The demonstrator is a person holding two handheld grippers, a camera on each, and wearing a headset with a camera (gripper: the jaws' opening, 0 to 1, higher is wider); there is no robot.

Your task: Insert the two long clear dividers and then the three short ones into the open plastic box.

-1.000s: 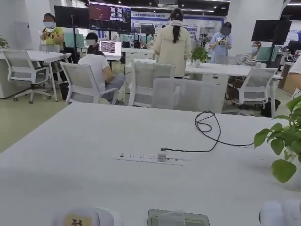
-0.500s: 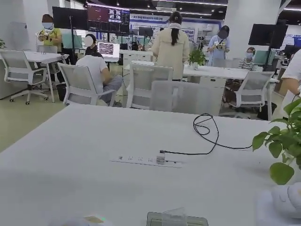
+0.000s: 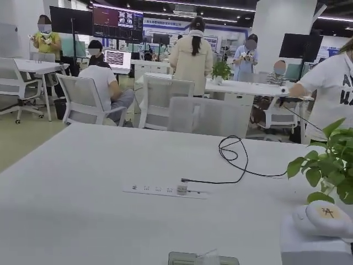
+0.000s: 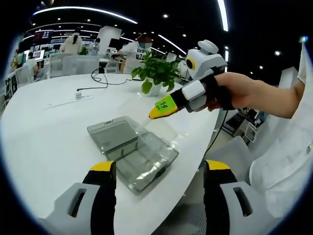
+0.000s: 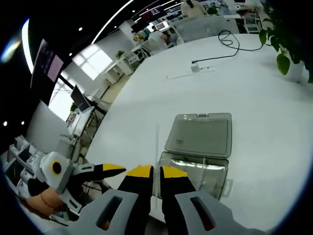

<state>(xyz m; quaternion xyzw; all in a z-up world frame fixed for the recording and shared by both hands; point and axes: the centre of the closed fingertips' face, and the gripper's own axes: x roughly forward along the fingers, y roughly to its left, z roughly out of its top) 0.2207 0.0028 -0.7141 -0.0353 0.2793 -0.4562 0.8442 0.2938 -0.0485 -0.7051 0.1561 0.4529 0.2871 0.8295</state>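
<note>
White table [image 4: 49,147], seen beneath both grippers. The left gripper [image 4: 159,167] hangs low at the near table edge, its yellow-tipped jaws spread wide with nothing between them. Just ahead of it lies the shallow clear plastic box [image 4: 146,164], open, with its hinged lid [image 4: 113,134] laid flat on the table beside the tray. The right gripper [image 4: 154,114], held by a hand [image 4: 234,93], is poised above the box. Its jaws are pressed onto a thin clear divider [image 5: 157,147] held over the open tray; whether the divider touches the box cannot be told. Beyond the grippers are a flat white power strip [image 3: 165,191], a looped black cable [image 3: 234,160] and a green potted plant [image 4: 156,73]. Farther off are white mesh chairs [image 3: 83,99] and people at desks in an open office.
</note>
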